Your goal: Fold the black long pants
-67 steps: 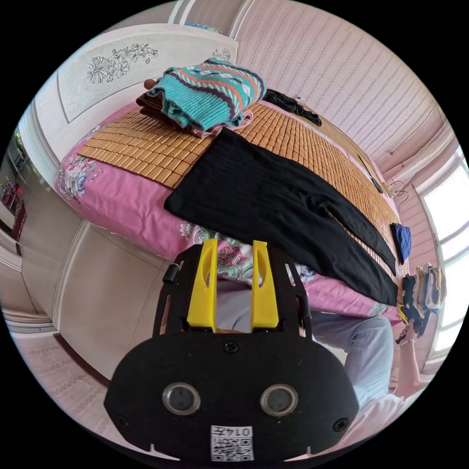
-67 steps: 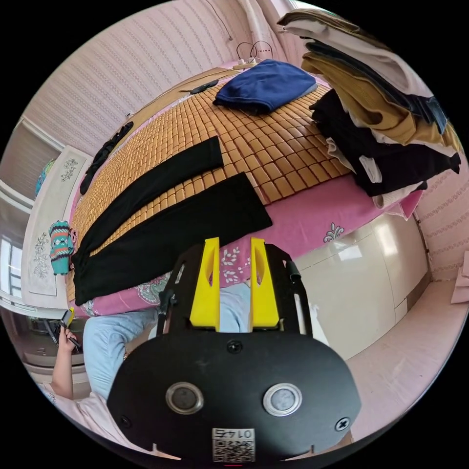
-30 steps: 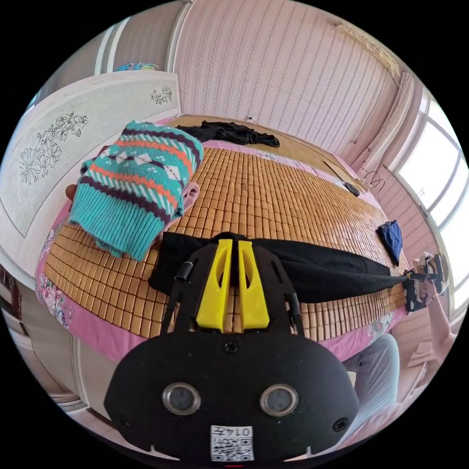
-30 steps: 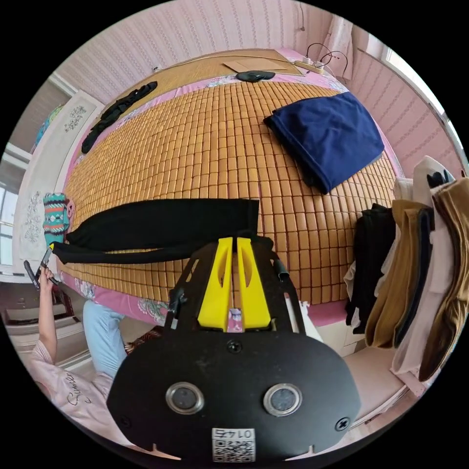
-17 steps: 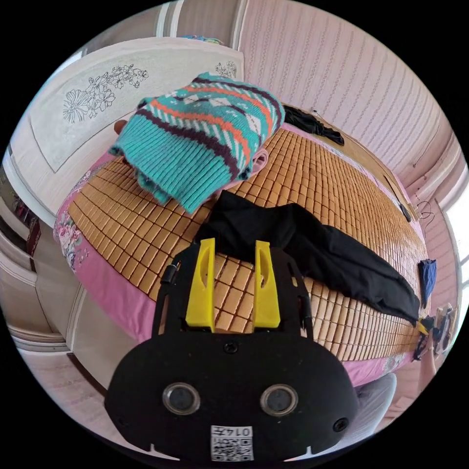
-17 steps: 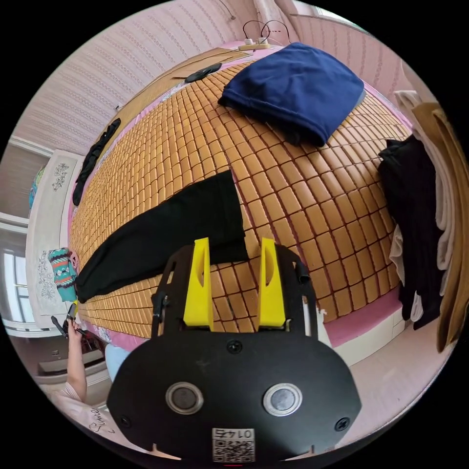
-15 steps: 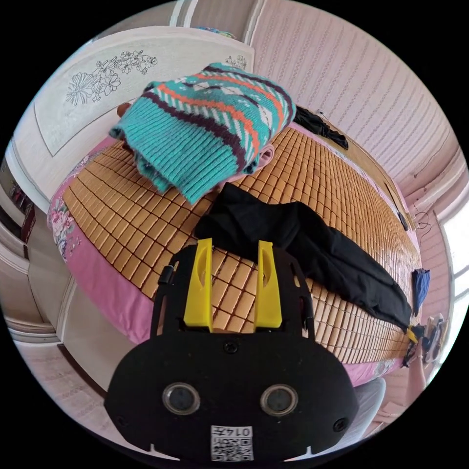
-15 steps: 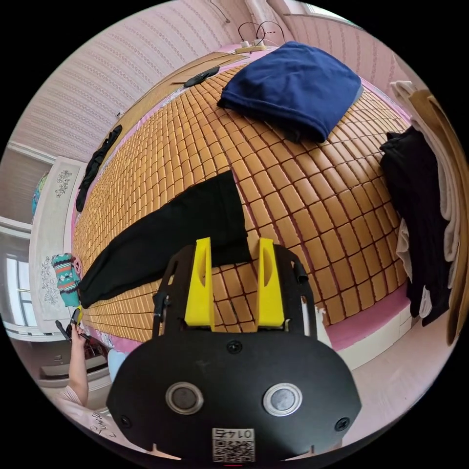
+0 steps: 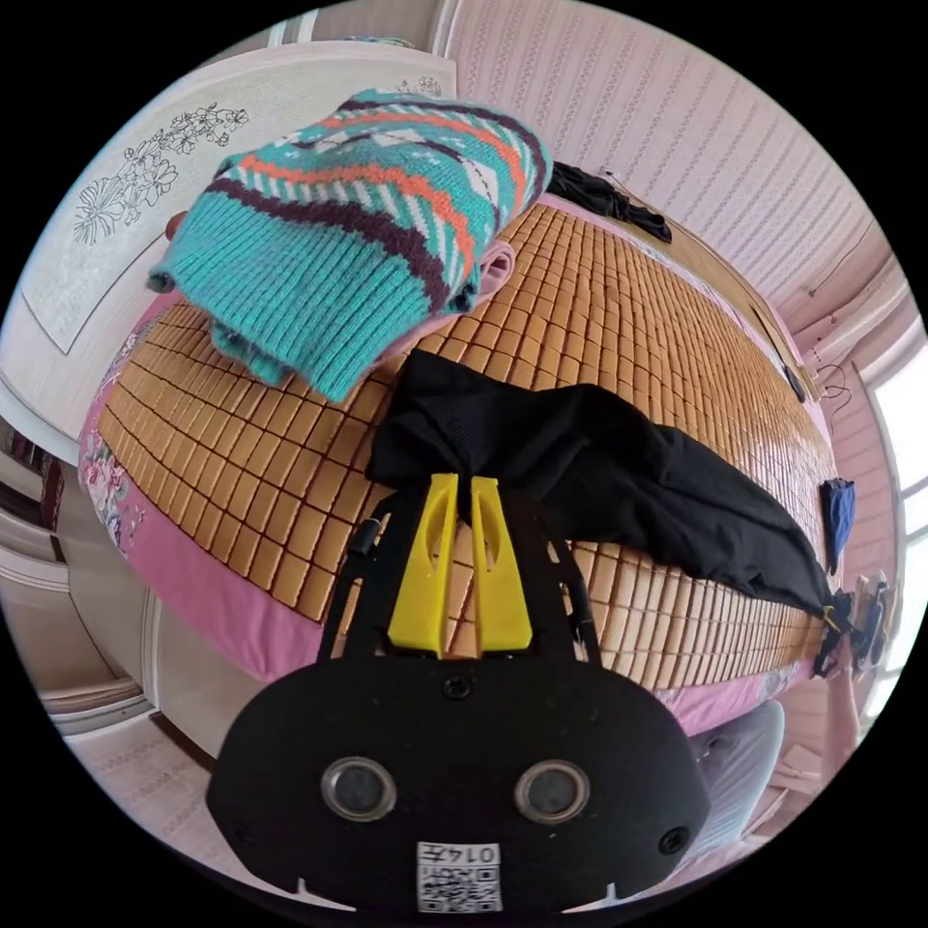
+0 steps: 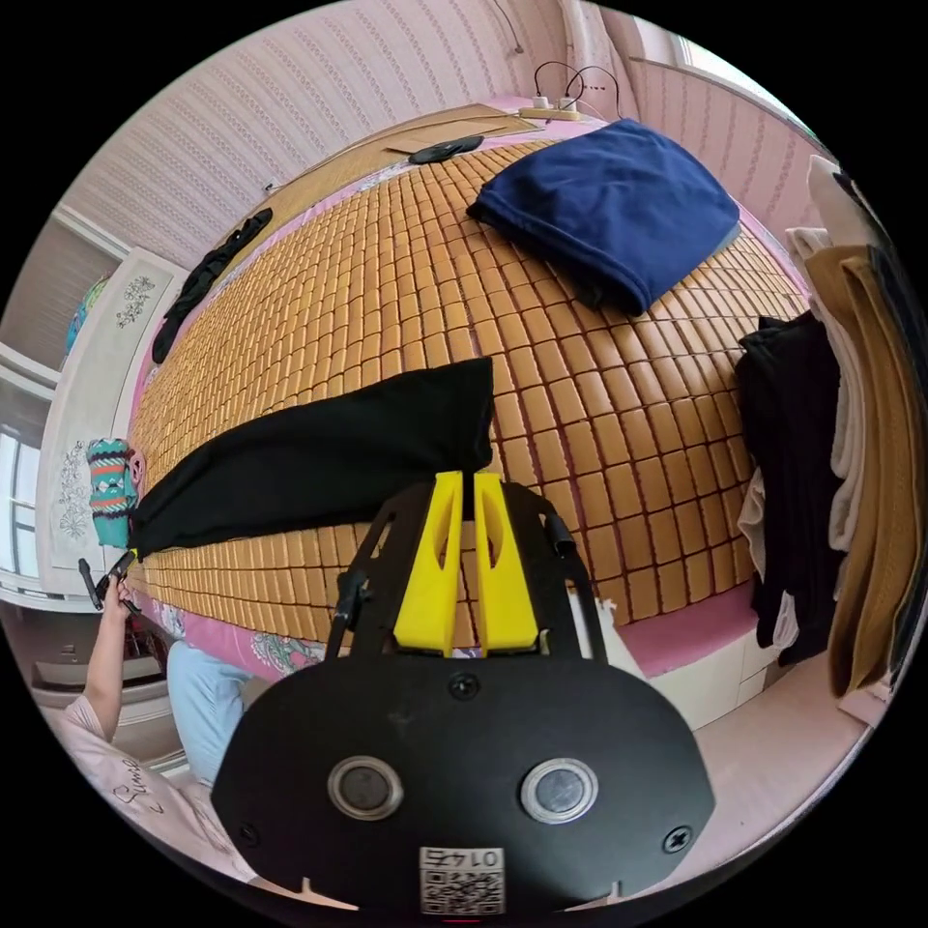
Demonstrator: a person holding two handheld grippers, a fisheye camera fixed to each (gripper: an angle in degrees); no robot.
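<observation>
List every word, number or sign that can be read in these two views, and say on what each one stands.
On the left hand-held gripper, a sticker: a square code and short characters, not reliably readable.
On the right hand-held gripper, a second sticker: the same.
On the person's pink sleeve, cursive writing: too warped to read.
On the black long pants: no text.

both tools [image 9: 457, 480] [image 10: 462, 478] closed on pants [image 9: 599, 464], fabric lifted

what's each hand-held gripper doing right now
Left hand-held gripper: shut on the black pants at the waist end.
Right hand-held gripper: shut on the pants' leg hem.
</observation>
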